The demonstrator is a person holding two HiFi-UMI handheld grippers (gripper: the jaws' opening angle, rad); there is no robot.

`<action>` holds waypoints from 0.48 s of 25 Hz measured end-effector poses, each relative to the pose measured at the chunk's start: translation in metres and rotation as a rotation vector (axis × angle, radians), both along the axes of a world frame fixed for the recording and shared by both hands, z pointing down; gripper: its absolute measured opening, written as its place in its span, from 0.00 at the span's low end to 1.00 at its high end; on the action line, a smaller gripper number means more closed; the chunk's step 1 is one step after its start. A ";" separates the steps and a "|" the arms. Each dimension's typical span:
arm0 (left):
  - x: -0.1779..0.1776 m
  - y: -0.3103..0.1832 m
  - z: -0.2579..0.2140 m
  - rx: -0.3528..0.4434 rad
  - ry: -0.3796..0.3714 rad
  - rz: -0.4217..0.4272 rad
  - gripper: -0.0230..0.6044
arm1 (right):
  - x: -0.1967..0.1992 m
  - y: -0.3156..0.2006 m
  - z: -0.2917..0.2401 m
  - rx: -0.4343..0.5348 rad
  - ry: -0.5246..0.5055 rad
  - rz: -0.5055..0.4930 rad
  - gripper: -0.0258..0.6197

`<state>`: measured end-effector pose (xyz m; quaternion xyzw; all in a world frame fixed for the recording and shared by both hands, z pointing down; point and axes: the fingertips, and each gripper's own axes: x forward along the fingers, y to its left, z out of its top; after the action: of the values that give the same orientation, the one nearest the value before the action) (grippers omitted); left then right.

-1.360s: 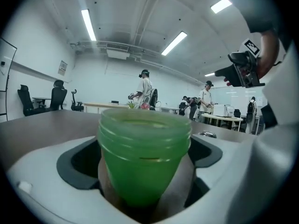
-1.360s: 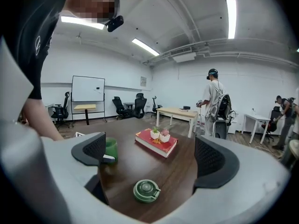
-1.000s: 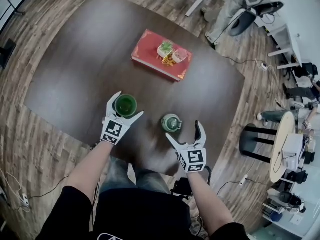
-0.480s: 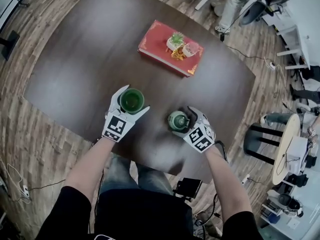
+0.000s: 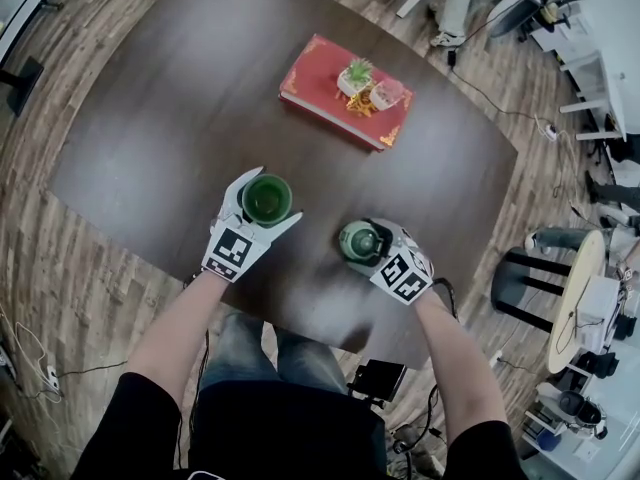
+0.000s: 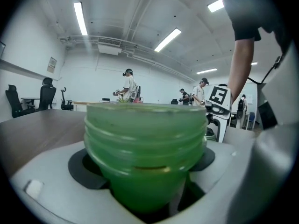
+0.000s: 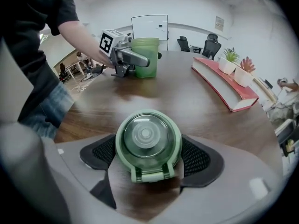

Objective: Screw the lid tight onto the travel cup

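Cup [image 5: 268,200] stands upright and open-mouthed on the table [image 5: 150,118], near the person's edge, with the left gripper [image 5: 262,204] closed round its body just under the threaded rim. That low hold seems chosen to pin the cup against turning while leaving the threads bare for the lid [image 7: 148,143]. The lid lies flat on the table just to the cup's right, apart from it, dome and hinged flap facing up. The right gripper [image 5: 362,243] has its two pads pressed on the lid's opposite sides, a grasp across the widest part that should let it lift the lid level and later twist it. Nothing is threaded yet; the next move is probably to carry the lid over the mouth and seat it squarely, since a tilted start could cross the threads.
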<state>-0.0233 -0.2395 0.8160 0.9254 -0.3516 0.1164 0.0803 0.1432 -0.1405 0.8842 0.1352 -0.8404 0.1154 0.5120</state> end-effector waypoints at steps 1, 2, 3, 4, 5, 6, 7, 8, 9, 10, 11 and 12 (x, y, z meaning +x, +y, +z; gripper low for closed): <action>0.002 0.002 0.000 -0.001 -0.003 0.021 0.71 | 0.001 0.000 -0.001 -0.005 -0.002 0.014 0.72; 0.003 0.003 0.000 -0.003 -0.008 0.040 0.71 | 0.001 0.001 -0.003 -0.007 -0.007 0.023 0.72; 0.004 0.005 -0.001 -0.007 -0.013 0.056 0.70 | 0.000 0.000 -0.009 -0.007 -0.016 0.028 0.72; 0.006 0.006 -0.005 -0.011 -0.015 0.073 0.70 | -0.002 -0.003 -0.018 -0.006 -0.029 0.032 0.72; 0.008 0.008 -0.010 -0.014 -0.013 0.092 0.70 | -0.004 -0.006 -0.030 -0.005 -0.048 0.036 0.72; 0.013 0.011 -0.018 -0.015 -0.009 0.117 0.70 | -0.006 -0.010 -0.046 -0.003 -0.071 0.040 0.72; 0.018 0.016 -0.026 -0.014 -0.009 0.147 0.70 | -0.009 -0.014 -0.065 0.001 -0.097 0.041 0.72; 0.024 0.022 -0.036 -0.013 -0.009 0.179 0.70 | -0.013 -0.017 -0.087 0.008 -0.125 0.037 0.72; 0.031 0.028 -0.048 -0.015 -0.009 0.212 0.70 | -0.017 -0.019 -0.112 0.017 -0.152 0.026 0.72; 0.037 0.033 -0.062 -0.018 -0.005 0.242 0.70 | -0.023 -0.020 -0.139 0.030 -0.176 0.007 0.72; 0.044 0.038 -0.077 -0.021 0.000 0.270 0.70 | -0.028 -0.020 -0.168 0.045 -0.198 -0.019 0.72; 0.050 0.043 -0.094 -0.025 0.006 0.294 0.70 | -0.035 -0.019 -0.198 0.060 -0.219 -0.048 0.72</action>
<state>0.0268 -0.1963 0.7222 0.9662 -0.2105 0.1284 0.0749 0.1082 -0.1591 0.6866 0.1167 -0.8974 0.0921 0.4155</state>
